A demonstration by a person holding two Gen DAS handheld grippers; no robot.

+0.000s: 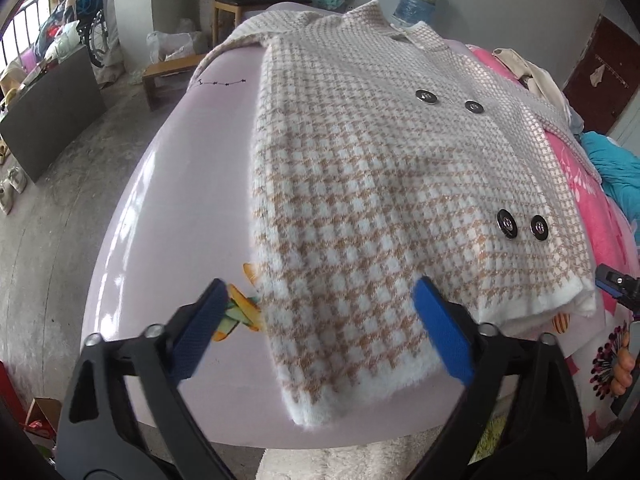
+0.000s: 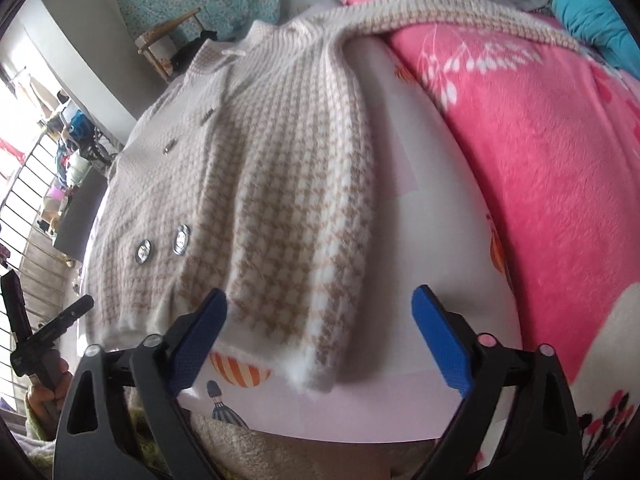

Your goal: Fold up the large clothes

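Note:
A cream and tan houndstooth knit cardigan point(image 1: 380, 168) with dark round buttons lies spread flat on a pale pink sheet point(image 1: 168, 208). It also shows in the right wrist view point(image 2: 256, 208). My left gripper point(image 1: 320, 328) is open and empty, its blue pads on either side of the cardigan's near left hem corner, just above it. My right gripper point(image 2: 320, 332) is open and empty above the near right hem corner. One sleeve point(image 2: 460, 16) stretches right over the pink blanket.
A pink fleece blanket point(image 2: 540, 152) covers the right of the bed. A teal cloth point(image 1: 616, 168) lies beyond it. A wooden chair point(image 1: 240, 4), a low bench point(image 1: 168, 76) and a dark board point(image 1: 52, 116) stand on the concrete floor at left.

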